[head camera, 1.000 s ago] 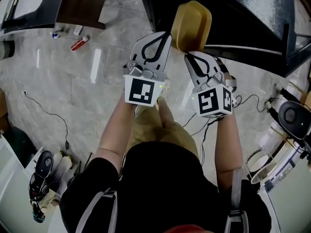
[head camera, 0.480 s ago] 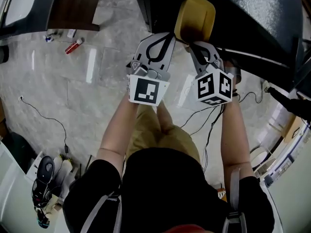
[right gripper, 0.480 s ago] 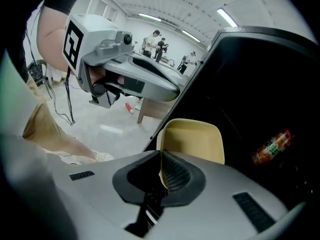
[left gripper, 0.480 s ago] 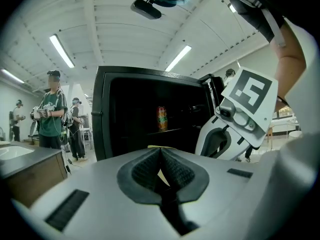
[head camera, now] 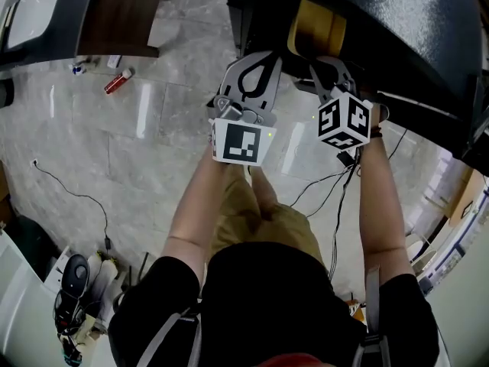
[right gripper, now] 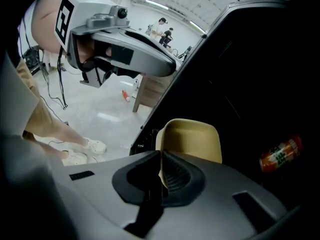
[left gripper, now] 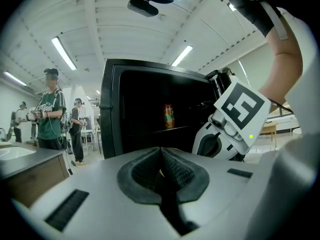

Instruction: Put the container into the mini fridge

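Note:
A tan plastic container [head camera: 317, 27] hangs at the mouth of the black mini fridge [head camera: 412, 37], its far part hidden by the fridge's dark top. My right gripper [head camera: 325, 58] is shut on the container's near rim. In the right gripper view the container [right gripper: 192, 139] stands just past the right gripper [right gripper: 161, 156], whose pads pinch its edge. My left gripper [head camera: 263, 54] hovers beside it on the left, shut with nothing in it. The left gripper view shows the shut left gripper [left gripper: 161, 151] facing the open fridge [left gripper: 112, 114].
A red-labelled can [left gripper: 169, 116] stands on a shelf inside the fridge, the same can [right gripper: 281, 154] lying right of the container. A wooden cabinet [head camera: 114, 14] stands at the far left, a red tube [head camera: 116, 82] and cables [head camera: 321, 186] lie on the floor. People [left gripper: 50, 114] stand behind.
Both grippers have moved forward toward the fridge. The container has gone from in front of the fridge's opening to partly inside it, still held by the right gripper.

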The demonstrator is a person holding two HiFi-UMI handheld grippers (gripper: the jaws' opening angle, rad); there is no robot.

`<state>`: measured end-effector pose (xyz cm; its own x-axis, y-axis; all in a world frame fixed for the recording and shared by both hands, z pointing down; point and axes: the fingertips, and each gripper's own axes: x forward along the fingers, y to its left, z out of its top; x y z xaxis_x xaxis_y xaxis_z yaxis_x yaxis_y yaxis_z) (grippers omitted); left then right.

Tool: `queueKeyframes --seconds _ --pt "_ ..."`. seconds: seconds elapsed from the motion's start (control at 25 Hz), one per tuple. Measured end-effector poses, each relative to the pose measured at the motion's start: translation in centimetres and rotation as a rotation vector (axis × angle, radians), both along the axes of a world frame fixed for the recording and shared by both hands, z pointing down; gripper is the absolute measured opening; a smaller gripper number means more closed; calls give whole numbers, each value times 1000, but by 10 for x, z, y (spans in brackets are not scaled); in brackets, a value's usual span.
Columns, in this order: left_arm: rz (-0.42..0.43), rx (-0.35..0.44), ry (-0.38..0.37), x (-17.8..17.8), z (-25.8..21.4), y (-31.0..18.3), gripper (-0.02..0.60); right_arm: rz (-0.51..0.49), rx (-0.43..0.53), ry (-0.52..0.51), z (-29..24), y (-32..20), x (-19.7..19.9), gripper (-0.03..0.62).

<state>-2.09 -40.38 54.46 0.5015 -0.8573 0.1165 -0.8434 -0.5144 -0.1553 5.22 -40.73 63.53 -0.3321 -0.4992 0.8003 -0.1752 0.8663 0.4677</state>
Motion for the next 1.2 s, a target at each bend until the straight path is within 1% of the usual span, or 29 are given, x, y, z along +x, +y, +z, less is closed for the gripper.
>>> queueKeyframes --seconds 0.08,0.2,0.28,0.4,0.48,0.56,0.68,0.84,0.92,1.04,1.12,1.2 --pt "6 0 -19 -4 0 -1 23 16 0 5 4 -10 0 41" --pt "-4 -7 0 -8 2 -3 23 31 2 24 12 -23 1 41" --pt "-2 4 -3 -12 0 -5 23 35 3 44 17 -30 1 41" --pt "-11 24 25 -17 -2 -8 23 42 9 75 24 -39 4 41" --pt "-4 2 10 -19 -1 -9 23 50 9 87 29 -45 5 41" --pt "-9 -13 30 -20 1 -9 23 63 3 93 34 -51 8 41" --pt "2 -8 9 -21 1 -11 23 77 -6 109 43 -58 12 41" --pt "-12 -29 64 -22 4 -10 23 90 -22 125 51 -61 15 41" --pt "-8 -34 60 -23 6 -11 23 98 -28 128 55 -63 15 41" --pt "15 -39 31 -22 9 -11 23 107 -22 131 57 -67 15 41" --pt "19 -44 38 -21 11 -11 23 115 -19 136 59 -69 15 41" --pt "16 -48 45 -23 13 -11 23 116 -35 144 65 -68 14 43"
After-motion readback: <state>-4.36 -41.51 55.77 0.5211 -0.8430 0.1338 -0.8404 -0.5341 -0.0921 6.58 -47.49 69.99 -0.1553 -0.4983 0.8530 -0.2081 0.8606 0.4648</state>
